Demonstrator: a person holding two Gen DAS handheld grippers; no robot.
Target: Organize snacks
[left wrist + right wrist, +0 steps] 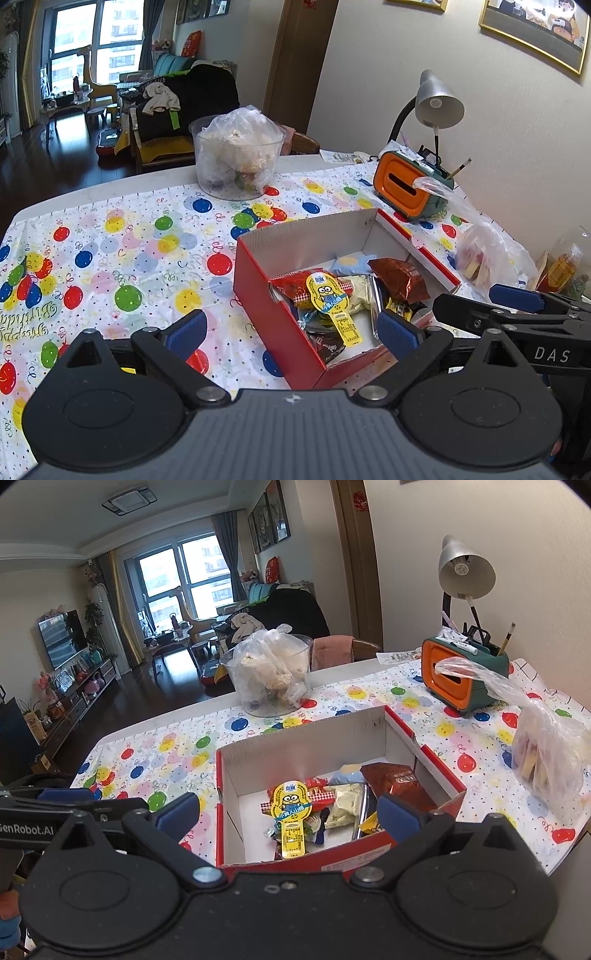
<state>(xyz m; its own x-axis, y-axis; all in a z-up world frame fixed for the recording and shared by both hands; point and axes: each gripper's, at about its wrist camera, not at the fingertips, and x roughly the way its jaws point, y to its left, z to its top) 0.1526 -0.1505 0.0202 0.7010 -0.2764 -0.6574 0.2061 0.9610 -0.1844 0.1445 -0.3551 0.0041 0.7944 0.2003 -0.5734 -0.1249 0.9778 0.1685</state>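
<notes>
A red cardboard box with white inner walls sits on the balloon-print tablecloth. Inside it lie several wrapped snacks, with a yellow minion packet on top and a dark red foil packet at the right. My left gripper is open with nothing between its fingers, hovering at the box's near left corner. Open and empty too, my right gripper hangs over the box's near edge. The right gripper's arm shows at the right of the left wrist view.
A clear round tub stuffed with plastic-bagged snacks stands at the back of the table. An orange and green organiser and a grey desk lamp stand by the wall. A plastic bag of snacks lies right of the box.
</notes>
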